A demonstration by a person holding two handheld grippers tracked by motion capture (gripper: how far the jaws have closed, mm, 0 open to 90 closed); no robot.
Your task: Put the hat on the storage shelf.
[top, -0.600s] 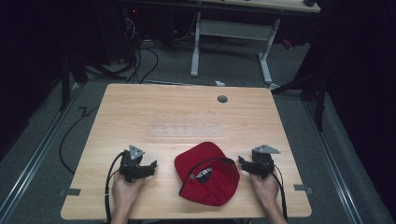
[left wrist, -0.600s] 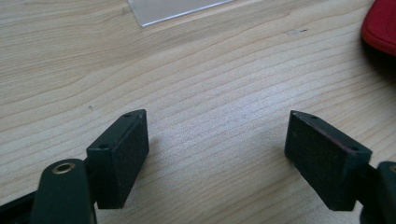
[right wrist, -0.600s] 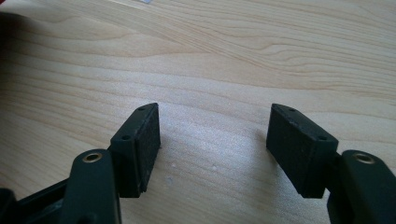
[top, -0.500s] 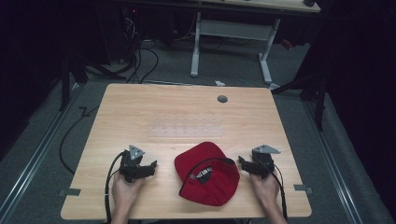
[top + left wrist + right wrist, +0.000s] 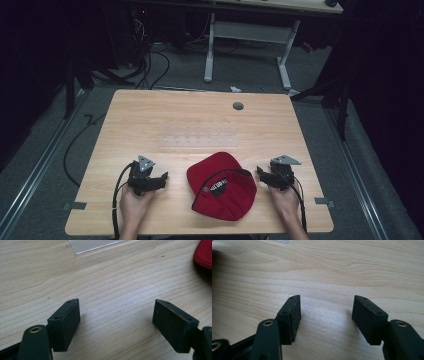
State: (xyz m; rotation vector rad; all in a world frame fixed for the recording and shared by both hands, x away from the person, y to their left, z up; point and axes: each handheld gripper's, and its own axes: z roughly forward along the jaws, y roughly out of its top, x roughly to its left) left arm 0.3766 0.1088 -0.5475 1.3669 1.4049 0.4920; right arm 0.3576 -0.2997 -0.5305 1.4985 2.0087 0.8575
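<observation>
Near the tabletop's front edge, toward its left corner, the left gripper rests with jaws spread wide over bare wood. The red cap lies just right of the front edge's middle, between both tools, untouched. Toward the front right corner, the right gripper likewise gapes, grasping nothing.

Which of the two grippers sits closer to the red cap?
The right gripper: its open black jaws almost reach the edge of the red fabric baseball cap. The left gripper, also open, leaves a strip of bare wooden table between.
</observation>
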